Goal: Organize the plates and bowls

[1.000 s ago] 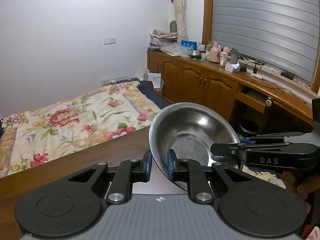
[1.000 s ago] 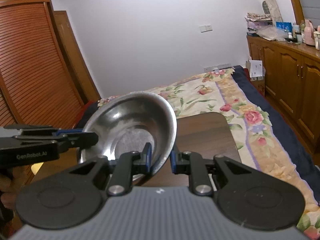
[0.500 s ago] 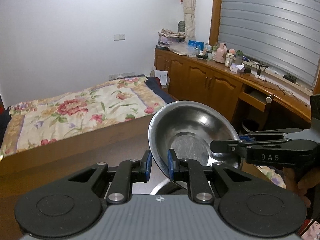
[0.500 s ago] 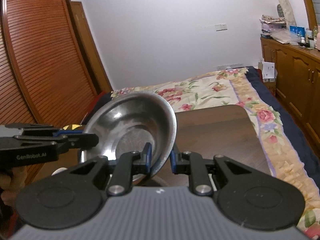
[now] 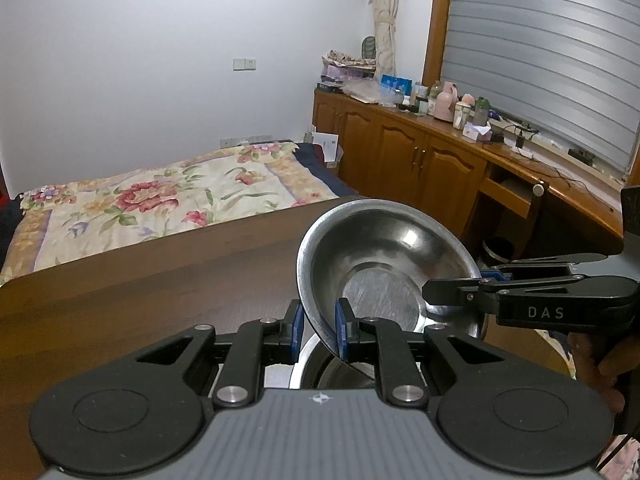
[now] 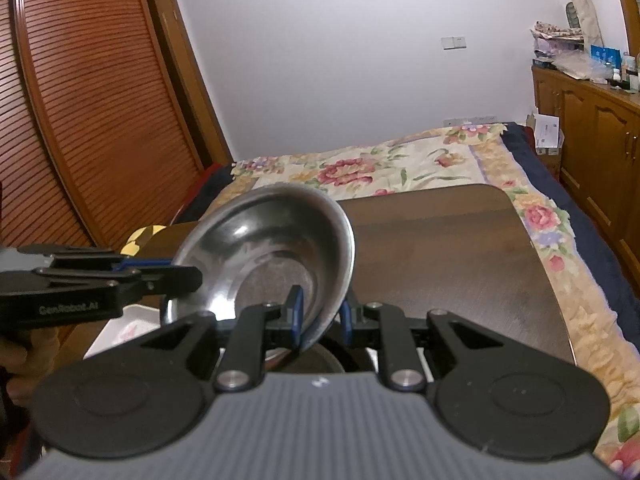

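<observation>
Pinching opposite rims of the tilted steel bowl (image 5: 384,268), left claw (image 5: 319,330) and right claw (image 6: 320,316) hold it above the wooden surface (image 6: 448,256)

The steel bowl (image 5: 384,264), gripped at opposite rims by the left gripper (image 5: 319,330) and the right gripper (image 6: 320,316), has been carried across the wooden table (image 6: 440,248) and lowered until a second bowl (image 5: 332,368) is seen directly beneath it.
</observation>
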A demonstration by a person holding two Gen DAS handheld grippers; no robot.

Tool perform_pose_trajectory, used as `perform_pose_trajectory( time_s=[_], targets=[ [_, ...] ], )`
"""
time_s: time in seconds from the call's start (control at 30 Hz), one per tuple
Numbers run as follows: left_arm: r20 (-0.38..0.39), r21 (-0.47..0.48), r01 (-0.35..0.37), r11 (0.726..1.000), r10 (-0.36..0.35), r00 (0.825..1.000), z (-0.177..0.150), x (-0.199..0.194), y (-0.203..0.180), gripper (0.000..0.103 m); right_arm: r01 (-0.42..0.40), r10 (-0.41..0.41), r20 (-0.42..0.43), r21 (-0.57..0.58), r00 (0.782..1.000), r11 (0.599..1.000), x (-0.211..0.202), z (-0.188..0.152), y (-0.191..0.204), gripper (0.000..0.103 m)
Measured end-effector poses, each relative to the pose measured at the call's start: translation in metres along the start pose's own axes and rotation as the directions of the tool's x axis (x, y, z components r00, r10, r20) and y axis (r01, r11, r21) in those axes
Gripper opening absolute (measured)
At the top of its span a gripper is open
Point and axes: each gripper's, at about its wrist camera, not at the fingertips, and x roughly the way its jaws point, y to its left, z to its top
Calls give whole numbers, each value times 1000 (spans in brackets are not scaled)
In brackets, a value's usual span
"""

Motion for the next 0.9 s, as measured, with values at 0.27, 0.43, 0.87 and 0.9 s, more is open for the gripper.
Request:
perform_pose_trajectory(
  time_s=[0.27, 0.43, 0.87, 0.9],
  targets=[
    [-8, 12, -23, 1000, 23, 1000, -20, -2, -6, 19, -7, 7, -16, -9, 1000, 1000, -2, -12, 6, 21],
    [-23, 2, -20, 1000, 20, 1000, -32, 0, -9, 20, -4, 4, -26, -6, 1000, 1000, -4, -19, 8, 21],
    [-39, 18, -34, 999, 35, 999, -50, -6, -14, 20, -6, 4, -66, -31, 998, 999, -6, -39, 16, 21],
    [-40, 23, -38, 999, 39, 998, -52, -6, -15, 21, -4, 2, -67, -39, 998, 999, -6, -39, 18, 21]
  ],
)
